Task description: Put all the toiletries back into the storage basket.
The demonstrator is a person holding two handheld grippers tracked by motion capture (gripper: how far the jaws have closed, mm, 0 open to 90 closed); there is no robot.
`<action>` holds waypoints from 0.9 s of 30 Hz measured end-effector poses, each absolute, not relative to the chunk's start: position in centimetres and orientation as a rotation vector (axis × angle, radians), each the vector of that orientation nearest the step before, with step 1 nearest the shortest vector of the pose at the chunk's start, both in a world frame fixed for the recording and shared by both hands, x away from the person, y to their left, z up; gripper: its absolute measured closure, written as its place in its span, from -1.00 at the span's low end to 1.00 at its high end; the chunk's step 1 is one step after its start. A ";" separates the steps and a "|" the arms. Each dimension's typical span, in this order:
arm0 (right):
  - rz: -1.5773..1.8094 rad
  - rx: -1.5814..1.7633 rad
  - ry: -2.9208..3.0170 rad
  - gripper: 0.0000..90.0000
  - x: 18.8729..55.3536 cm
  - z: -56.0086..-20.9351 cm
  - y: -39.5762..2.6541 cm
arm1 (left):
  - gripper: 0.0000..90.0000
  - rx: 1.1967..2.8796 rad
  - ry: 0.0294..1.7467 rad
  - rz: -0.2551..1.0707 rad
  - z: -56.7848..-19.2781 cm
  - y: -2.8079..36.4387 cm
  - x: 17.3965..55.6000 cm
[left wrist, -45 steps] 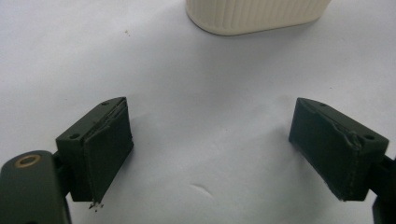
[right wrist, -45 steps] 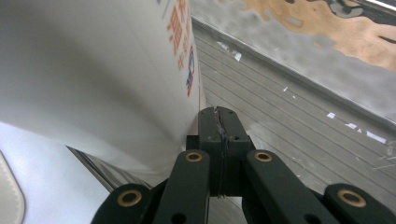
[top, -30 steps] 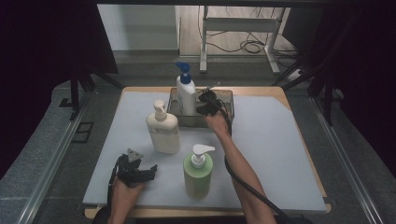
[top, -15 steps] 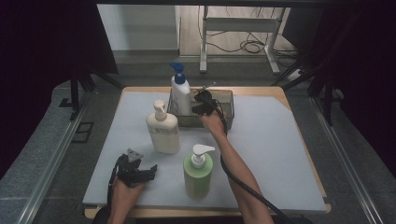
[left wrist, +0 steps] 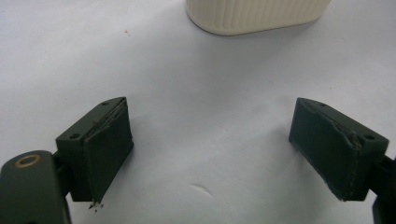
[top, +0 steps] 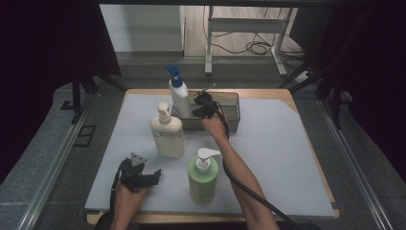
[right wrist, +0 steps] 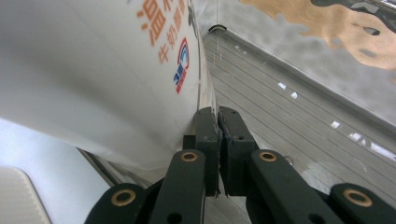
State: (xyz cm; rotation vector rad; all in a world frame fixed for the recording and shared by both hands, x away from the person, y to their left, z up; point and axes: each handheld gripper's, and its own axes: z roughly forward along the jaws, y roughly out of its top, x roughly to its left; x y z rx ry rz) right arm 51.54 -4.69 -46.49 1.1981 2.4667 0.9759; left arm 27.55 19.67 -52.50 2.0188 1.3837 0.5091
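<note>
A white bottle with a blue pump [top: 180, 103] stands at the left end of a metal tray [top: 231, 111] at the back of the table, leaning a little to the left. My right gripper [top: 201, 108] is shut with nothing between its jaws and sits against the bottle's right side. In the right gripper view the closed jaws [right wrist: 218, 126] lie beside the white bottle [right wrist: 93, 70], over the ribbed tray floor [right wrist: 299, 107]. My left gripper [top: 151, 174] rests open near the front left, its fingers [left wrist: 210, 144] spread over bare mat.
A cream pump bottle [top: 167, 132] stands left of centre, its base just ahead of the left jaws [left wrist: 254, 16]. A green pump bottle [top: 203, 175] stands near the front, between the two forearms. Dark frame rails border the table.
The white bottle has shifted left along the tray with the shut right gripper against it. The left gripper has stayed put.
</note>
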 end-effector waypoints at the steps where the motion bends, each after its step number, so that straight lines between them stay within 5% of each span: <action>1: 0.976 1.198 2.468 0.93 51.6 -46.5 -4.7 | -0.72 2.018 1.384 0.509 -52.5 19.7 27.6; 27: 0.931 1.186 2.499 0.94 51.7 -46.5 -4.5 | -0.72 2.019 1.384 0.508 -52.5 19.7 27.6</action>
